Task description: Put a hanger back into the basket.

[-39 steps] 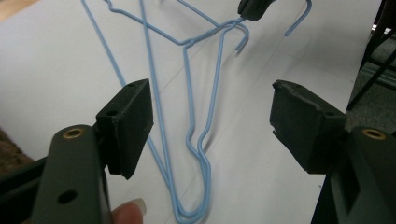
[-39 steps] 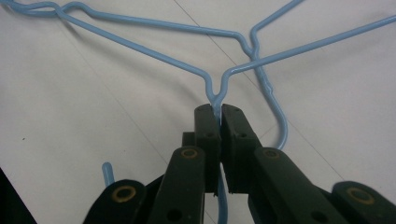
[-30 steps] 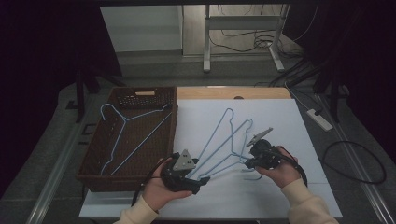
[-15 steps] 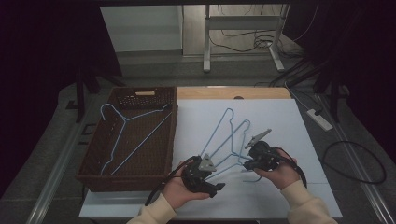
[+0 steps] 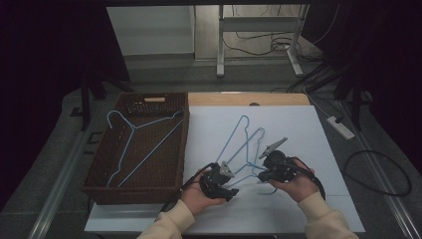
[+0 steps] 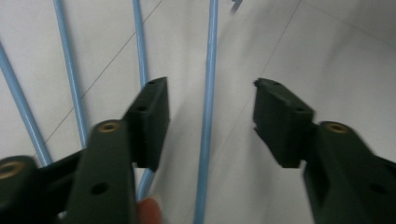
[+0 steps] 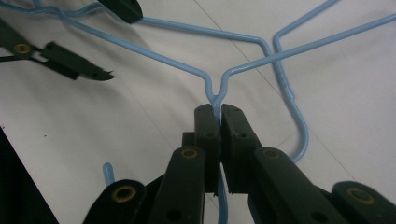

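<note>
Two blue wire hangers (image 5: 245,143) lie overlapped on the white table sheet. My right gripper (image 5: 261,174) is shut on the twisted neck of one hanger (image 7: 215,88), its pads pressed together on the wire (image 7: 220,109). My left gripper (image 5: 232,188) sits low at the hangers' near-left end. Its jaws have just been closing and stand partly apart (image 6: 210,91). One blue bar (image 6: 207,149) runs between them, touching neither pad (image 6: 152,112). Other bars (image 6: 70,84) pass outside its left jaw. The left gripper's jaws (image 7: 77,65) also appear in the right gripper view.
A brown wicker basket (image 5: 185,144) stands at the left of the sheet, holding a third blue hanger (image 5: 142,147). A wooden board (image 5: 249,98) lies at the sheet's far edge. Cables and a power strip (image 5: 340,127) lie on the floor to the right.
My left hand has moved right and down onto the hangers' near end, and its jaws have narrowed around one bar. The right hand has kept still on the hanger neck.
</note>
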